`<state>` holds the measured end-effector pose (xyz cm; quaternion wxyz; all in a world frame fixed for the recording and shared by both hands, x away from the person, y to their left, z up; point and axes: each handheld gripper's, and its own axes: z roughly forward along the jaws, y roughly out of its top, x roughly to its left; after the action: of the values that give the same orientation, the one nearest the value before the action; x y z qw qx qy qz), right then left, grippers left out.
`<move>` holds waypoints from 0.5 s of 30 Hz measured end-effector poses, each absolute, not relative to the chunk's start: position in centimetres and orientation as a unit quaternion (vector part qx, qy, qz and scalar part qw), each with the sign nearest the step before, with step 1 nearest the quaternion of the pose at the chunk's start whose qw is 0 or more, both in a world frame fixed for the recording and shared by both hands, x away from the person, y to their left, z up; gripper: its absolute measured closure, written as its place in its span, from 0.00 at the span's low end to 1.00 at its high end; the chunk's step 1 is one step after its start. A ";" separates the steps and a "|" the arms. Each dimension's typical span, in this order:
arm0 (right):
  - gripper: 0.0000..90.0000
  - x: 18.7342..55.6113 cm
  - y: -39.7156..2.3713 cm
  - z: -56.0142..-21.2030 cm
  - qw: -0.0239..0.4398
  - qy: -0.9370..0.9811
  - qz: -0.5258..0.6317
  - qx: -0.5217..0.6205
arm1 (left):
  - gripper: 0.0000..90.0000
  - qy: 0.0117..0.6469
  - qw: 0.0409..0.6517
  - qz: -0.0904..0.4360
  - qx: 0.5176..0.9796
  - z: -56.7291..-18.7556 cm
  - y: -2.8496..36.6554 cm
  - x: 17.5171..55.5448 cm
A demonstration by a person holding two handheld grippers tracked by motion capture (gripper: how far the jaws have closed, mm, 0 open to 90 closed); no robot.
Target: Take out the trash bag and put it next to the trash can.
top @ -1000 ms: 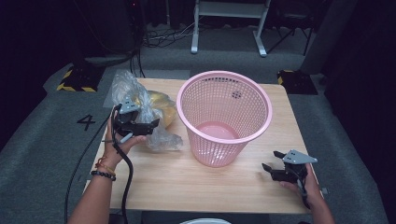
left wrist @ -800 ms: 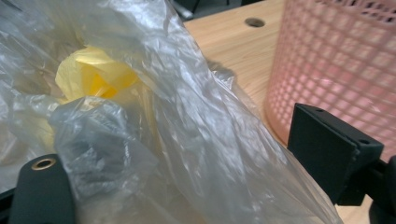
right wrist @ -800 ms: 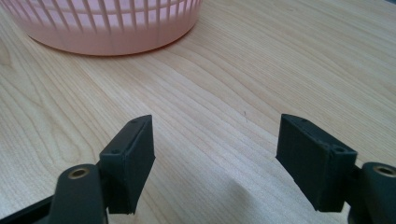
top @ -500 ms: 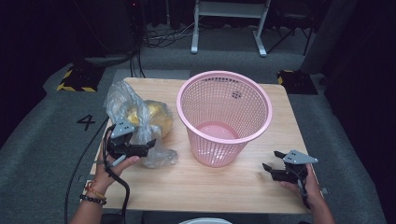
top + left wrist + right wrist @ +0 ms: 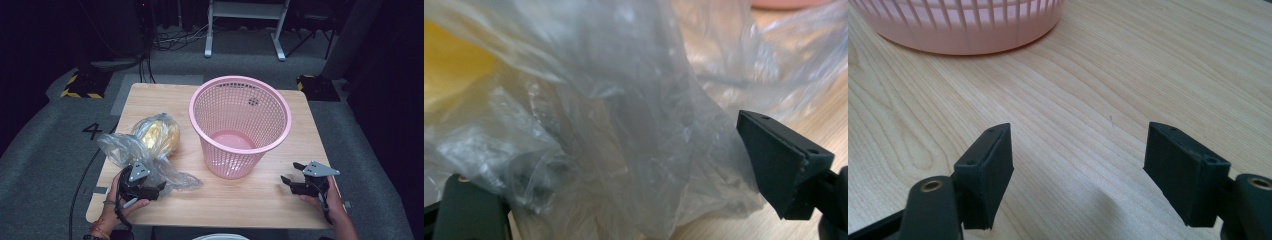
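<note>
Your left gripper (image 5: 159, 187) sits low at the near left corner of the light wooden table (image 5: 250, 200), held in your left hand (image 5: 117, 202), and its jaws stand spread with the crumpled clear plastic bag (image 5: 150, 160) bunched between them. In the left gripper view the film (image 5: 624, 125) billows across the gap between the two black jaws; the right-hand jaw stands clear of the plastic, while the left-hand one is partly veiled by it, so nothing is pinched: the gripper is released, not clamped on the bag. The bag lies on the left side of the table, with a rounded yellow object (image 5: 159, 135) inside it at its far end, just beside the pink plastic mesh basket (image 5: 240, 125) that stands upright in the middle of the table. Your right gripper (image 5: 290, 181) rests at the near right corner, held in your right hand (image 5: 332, 202), well apart from the bag, pointing towards the basket. In the right gripper view its jaws are wide apart over bare wood (image 5: 1088, 100), holding nothing, and the basket's base (image 5: 968, 30) lies ahead of them.
</note>
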<state>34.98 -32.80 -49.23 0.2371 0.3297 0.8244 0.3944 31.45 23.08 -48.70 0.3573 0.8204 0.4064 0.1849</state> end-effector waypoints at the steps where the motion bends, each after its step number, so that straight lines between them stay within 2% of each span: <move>1: 0.31 35.0 -32.8 -49.2 0.237 0.824 0.394 0.330 | 0.18 0.406 0.357 0.185 0.820 -48.7 23.1 31.5; 15: 0.29 35.3 -32.6 -50.2 0.203 0.839 0.370 0.343 | 0.18 0.420 0.345 0.178 0.820 -50.4 24.3 31.1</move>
<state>35.28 -32.60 -50.18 0.2032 0.3430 0.8394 0.3695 31.14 24.28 -50.39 0.3449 0.8201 0.4204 0.1780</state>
